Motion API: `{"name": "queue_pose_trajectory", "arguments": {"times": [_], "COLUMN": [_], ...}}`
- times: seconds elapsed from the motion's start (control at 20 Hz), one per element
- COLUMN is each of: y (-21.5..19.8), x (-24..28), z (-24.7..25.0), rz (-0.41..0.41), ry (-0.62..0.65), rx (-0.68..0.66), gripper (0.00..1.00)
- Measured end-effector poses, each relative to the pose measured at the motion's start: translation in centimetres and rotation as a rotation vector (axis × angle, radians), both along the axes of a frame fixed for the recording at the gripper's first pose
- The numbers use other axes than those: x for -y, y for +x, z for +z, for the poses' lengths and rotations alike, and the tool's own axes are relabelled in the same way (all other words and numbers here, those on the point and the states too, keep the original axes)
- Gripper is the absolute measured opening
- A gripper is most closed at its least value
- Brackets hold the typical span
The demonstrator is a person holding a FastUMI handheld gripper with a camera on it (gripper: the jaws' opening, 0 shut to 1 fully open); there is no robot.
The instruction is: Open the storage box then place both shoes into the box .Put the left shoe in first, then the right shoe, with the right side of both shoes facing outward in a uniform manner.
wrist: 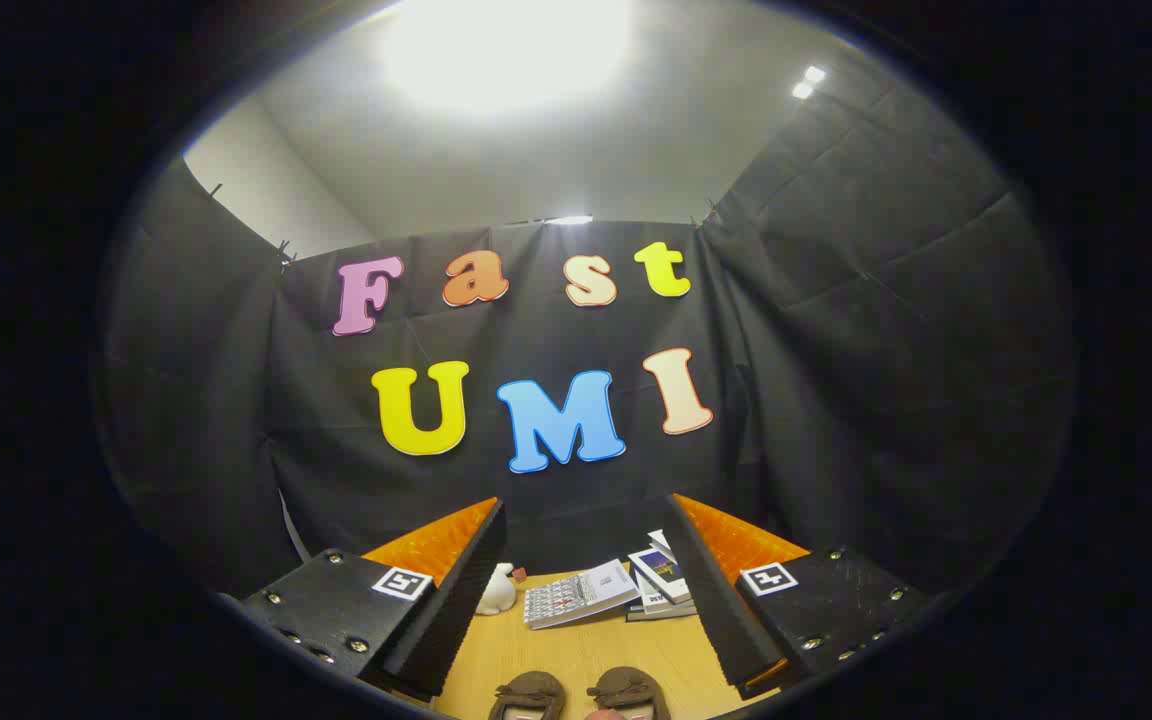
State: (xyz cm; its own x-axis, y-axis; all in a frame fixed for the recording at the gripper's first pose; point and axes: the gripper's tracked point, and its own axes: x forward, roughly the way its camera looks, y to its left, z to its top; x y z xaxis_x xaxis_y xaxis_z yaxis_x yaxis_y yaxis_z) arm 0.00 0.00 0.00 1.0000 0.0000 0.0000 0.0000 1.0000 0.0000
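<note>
shoes: left shoe, right shoe side by side on table | below, between fingers | claw wide, empty, raised

Single fisheye view, riding on the gripper and looking forward along its two fingers. Jaws stand wide apart. Camera is pitched up: booth wall and ceiling take most of the field. Tabletop shows between the fingers, seen from close above at a shallow angle toward its far edge. Two brown shoes sit nearest the lens; books and a small white figure lie along the far edge.
</note>
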Motion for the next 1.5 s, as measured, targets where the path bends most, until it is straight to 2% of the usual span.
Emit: {"name": "queue_pose_trajectory", "arguments": {"times": [0.3, 0.95, 1.3, 1.5], "y": [0.6, 0.9, 0.7, 0.3], "x": [-2.0, -4.4, -5.0, -6.4], "z": [0.5, 1.3, -0.8, -4.3], "rz": [0.063, 0.105, 0.119, 0.161], "ry": [-0.042, -0.062, -0.086, -0.010], "rx": [0.024, 0.081, 0.068, 0.008], "gripper": [0.96, 0.96, 0.97, 0.97]}}
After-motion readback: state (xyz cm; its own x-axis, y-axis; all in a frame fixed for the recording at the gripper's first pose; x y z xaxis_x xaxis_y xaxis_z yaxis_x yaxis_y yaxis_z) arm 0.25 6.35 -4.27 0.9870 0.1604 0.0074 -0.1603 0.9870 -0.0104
